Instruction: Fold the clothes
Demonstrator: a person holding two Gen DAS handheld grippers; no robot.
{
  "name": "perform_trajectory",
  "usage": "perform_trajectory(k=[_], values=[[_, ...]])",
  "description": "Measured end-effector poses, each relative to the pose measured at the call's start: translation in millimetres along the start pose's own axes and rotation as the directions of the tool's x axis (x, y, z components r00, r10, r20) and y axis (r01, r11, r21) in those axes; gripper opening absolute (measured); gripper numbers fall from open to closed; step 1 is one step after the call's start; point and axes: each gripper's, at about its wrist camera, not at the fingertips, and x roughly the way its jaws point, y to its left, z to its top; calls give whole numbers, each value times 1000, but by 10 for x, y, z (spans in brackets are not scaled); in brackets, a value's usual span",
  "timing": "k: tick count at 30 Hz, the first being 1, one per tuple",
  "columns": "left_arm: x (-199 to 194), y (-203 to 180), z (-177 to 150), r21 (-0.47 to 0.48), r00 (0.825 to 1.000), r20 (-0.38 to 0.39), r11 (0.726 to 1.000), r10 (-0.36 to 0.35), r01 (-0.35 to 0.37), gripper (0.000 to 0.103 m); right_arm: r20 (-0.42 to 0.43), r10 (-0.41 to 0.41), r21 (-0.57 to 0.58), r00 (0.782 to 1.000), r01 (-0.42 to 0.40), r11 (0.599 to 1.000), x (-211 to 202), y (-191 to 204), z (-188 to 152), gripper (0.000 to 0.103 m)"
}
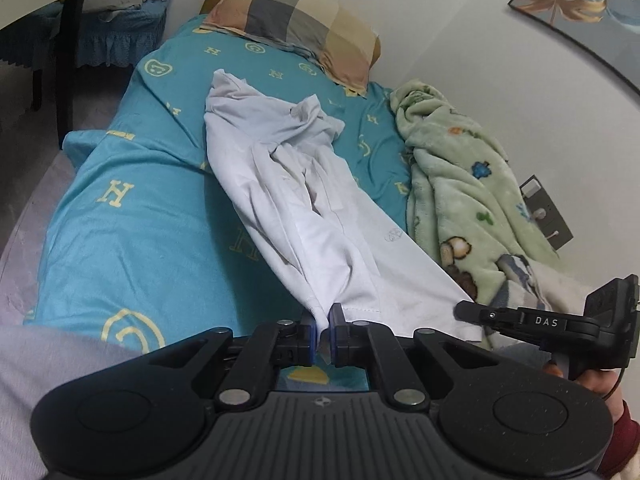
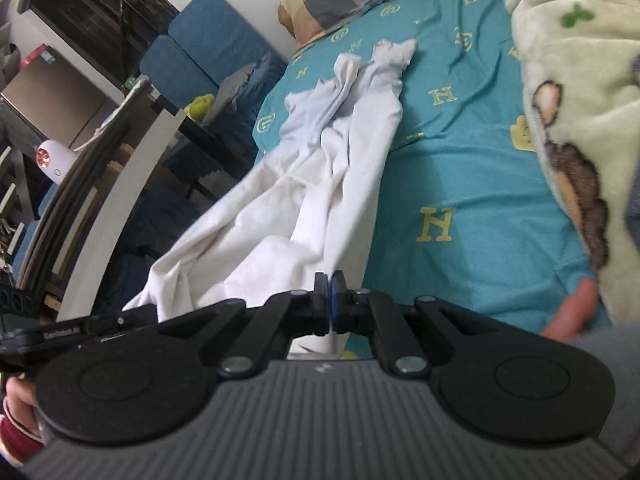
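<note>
Left wrist view: the left gripper (image 1: 322,322) has its jaws pinched together on the near hem of the white garment (image 1: 304,200), the cloth rising out between the blue pads. To its right, the right gripper (image 1: 466,312) reaches in from the side and its tip meets the same hem at the other corner, so the near edge hangs lifted between the two. Ahead of both grippers the garment stretches away in loose folds, its far end lying crumpled on the teal bedsheet (image 1: 132,216). Beyond that end sits a checked pillow (image 1: 296,20); right of the garment lies a green fleece blanket (image 1: 460,168).

In the right wrist view, the right gripper (image 2: 330,282) is clamped shut on a fold of the white garment (image 2: 320,168), which runs ahead and leftward, with the left gripper's tip (image 2: 132,314) at its left corner. The teal bedsheet (image 2: 460,168) spreads to the right.
</note>
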Motion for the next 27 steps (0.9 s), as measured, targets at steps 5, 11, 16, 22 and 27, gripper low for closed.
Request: perform_trajectory(k=[5, 11, 16, 22, 27], values=[[-255, 95, -234, -32, 999, 29, 999, -19, 20, 6, 27, -3, 2, 1000, 3, 1000, -253, 23, -101, 4], [-549, 201, -210, -95, 992, 105, 993, -64, 75, 6, 85, -9, -32, 996, 12, 999, -500, 170, 3, 4], [-484, 253, 217, -133, 980, 188, 987, -67, 93, 6, 148, -12, -31, 989, 16, 999, -377, 239, 426, 4], [-4, 392, 931, -200, 964, 264, 977, -21, 76, 6, 181, -44, 43, 983, 36, 998, 185, 84, 1030, 4], [570, 606, 1364, -253, 959, 281, 967, 42, 32, 6, 195, -78, 103, 978, 58, 993, 773, -209, 1427, 4]])
